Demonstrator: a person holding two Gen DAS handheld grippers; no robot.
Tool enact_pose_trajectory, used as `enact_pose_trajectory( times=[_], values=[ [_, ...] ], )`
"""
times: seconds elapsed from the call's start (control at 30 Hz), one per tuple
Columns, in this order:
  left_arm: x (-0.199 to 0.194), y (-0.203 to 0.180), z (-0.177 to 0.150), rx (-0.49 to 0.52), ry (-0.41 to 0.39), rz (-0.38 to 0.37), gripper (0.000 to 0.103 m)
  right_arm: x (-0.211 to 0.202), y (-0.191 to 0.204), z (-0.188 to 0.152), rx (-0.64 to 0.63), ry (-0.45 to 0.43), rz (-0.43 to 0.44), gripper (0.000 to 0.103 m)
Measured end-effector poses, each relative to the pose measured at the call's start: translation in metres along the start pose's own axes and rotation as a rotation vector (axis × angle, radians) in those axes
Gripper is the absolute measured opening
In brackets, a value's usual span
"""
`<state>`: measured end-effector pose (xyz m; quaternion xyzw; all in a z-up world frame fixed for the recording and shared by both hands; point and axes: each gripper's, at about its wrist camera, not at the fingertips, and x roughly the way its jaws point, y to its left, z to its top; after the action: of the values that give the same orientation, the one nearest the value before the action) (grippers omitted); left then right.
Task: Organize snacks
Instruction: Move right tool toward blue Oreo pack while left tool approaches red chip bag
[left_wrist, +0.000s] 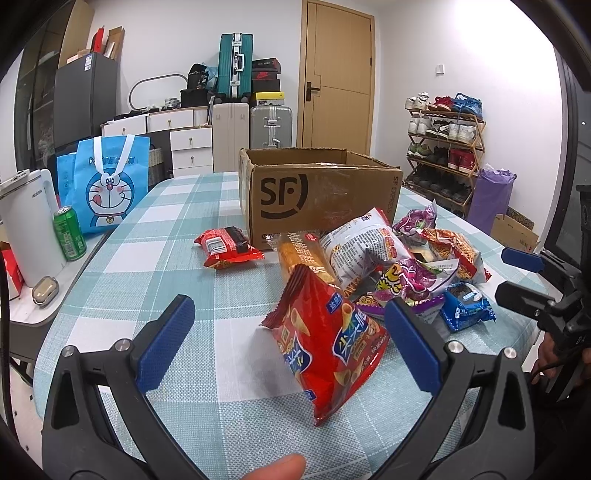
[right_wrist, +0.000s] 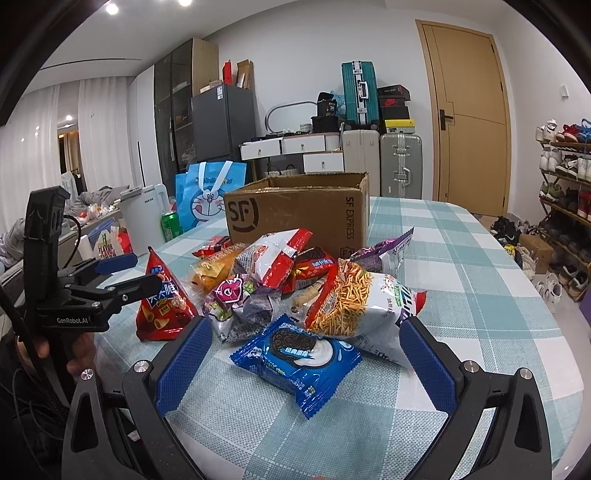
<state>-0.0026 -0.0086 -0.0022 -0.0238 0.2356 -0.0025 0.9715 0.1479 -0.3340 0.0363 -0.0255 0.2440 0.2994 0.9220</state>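
Barely started, by the look of it. Cardboard box (left_wrist: 317, 192) sits open at the far side of the table (left_wrist: 155, 295); can't see inside, so can't tell if anything's packed yet. Nearly all snacks are out on the cloth in a pile (right_wrist: 295, 280) in front of the box, w/ one small red pack (left_wrist: 229, 247) off by itself to the left.

My left gripper (left_wrist: 288, 347) is spread wide around the red cone-snack bag (left_wrist: 325, 343), nothing pinched. My right gripper (right_wrist: 306, 362) is also wide apart, framing the blue cookie pack (right_wrist: 295, 354), not holding it. Basically everything's left to sort.
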Motion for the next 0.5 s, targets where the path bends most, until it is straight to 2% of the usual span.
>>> enact_pose_trajectory(
  times=[0.5],
  values=[
    [0.010, 0.001, -0.003, 0.012, 0.032, -0.010, 0.102, 0.013, 0.002, -0.002, 0.000, 0.044, 0.016, 0.103]
  ],
)
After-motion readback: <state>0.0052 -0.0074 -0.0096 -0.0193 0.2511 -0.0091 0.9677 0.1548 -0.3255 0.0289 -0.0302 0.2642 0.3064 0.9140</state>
